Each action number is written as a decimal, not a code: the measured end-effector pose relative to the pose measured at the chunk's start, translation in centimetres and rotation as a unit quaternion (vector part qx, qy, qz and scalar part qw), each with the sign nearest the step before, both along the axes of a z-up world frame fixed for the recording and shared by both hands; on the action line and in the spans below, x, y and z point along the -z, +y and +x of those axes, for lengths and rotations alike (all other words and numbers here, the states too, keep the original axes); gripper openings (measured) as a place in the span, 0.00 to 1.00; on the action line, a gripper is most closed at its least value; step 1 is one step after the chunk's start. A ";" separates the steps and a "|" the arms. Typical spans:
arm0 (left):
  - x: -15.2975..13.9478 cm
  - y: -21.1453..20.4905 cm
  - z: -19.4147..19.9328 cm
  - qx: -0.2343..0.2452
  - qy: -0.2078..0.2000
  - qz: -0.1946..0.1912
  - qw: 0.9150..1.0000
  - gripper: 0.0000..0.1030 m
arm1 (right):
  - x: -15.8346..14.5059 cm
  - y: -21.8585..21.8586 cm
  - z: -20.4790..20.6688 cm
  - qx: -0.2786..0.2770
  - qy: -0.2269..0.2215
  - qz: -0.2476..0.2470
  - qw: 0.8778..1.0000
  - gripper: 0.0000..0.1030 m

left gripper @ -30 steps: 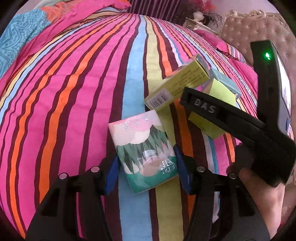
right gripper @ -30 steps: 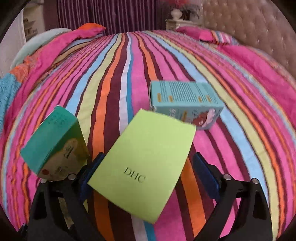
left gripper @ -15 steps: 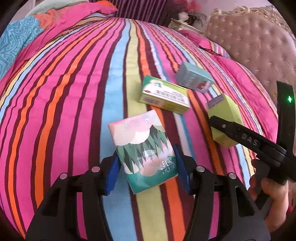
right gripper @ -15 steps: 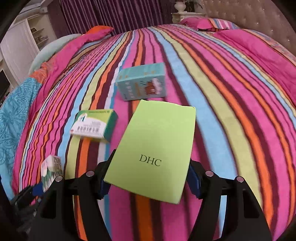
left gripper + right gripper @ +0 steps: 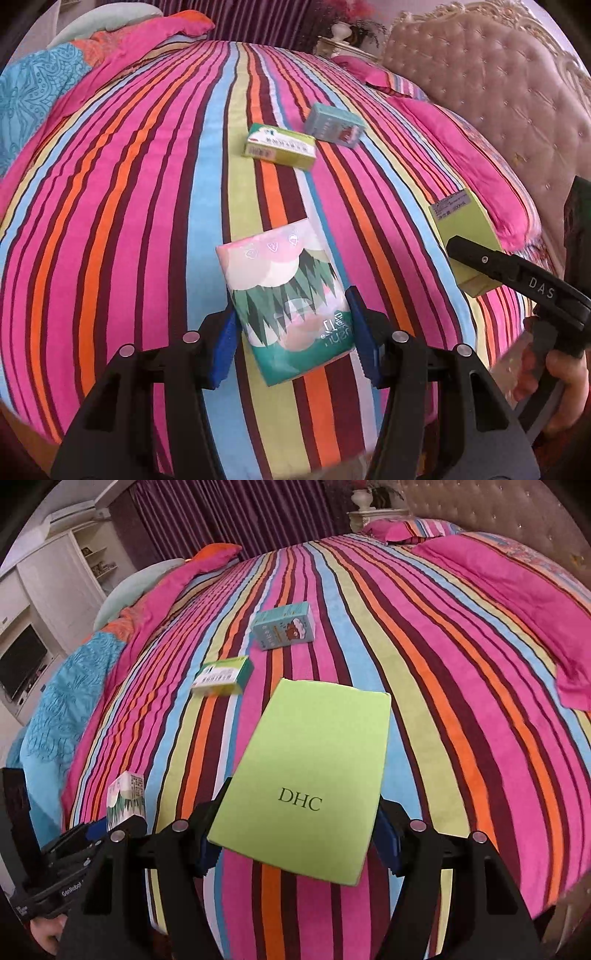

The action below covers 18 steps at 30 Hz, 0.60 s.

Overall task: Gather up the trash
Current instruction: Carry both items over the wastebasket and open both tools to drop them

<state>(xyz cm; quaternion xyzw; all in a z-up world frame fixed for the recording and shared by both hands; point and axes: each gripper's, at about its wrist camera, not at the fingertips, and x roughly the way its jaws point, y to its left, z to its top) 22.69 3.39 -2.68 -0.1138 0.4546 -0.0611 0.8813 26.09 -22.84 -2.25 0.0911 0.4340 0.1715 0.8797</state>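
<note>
My left gripper (image 5: 291, 341) has its blue pads pressed on the two long sides of a soft tissue pack (image 5: 284, 299), held clear above the bedspread (image 5: 147, 221). My right gripper (image 5: 295, 843) is clamped on the lower end of a lime-green DHC carton (image 5: 310, 775), also lifted off the cover. I judge the pack light and squashy, so the grip across its narrow width suits it, though the plastic wrap may slide. The carton looks light, stiff and hollow; hard squeezing could crush its walls, and held so near one end it may tilt.

Two pieces are left on the bedspread toward its middle: a green-and-white medicine box (image 5: 280, 147) and, just beyond it, a teal carton with a cartoon print (image 5: 284, 631), near each other but apart. Both look light and rigid, best taken across their short sides. Around them the cover lies bare; pink pillows (image 5: 517, 609) line the headboard edge, well apart. I see no bin in either view.
</note>
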 end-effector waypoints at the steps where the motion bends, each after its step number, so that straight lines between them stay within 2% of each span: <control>1: -0.2 -0.1 -0.9 0.003 0.000 0.000 1.000 0.52 | -0.1 -0.2 -0.8 -0.003 0.000 0.001 1.000 0.62; 9: -0.5 -1.2 -7.6 0.031 -0.003 -0.009 0.999 0.52 | -0.3 -1.2 -7.3 -0.017 0.006 0.011 1.000 0.62; 18: -0.4 -3.3 -14.2 0.095 0.010 0.000 0.995 0.52 | 0.2 -1.6 -14.2 -0.039 0.021 0.016 0.999 0.62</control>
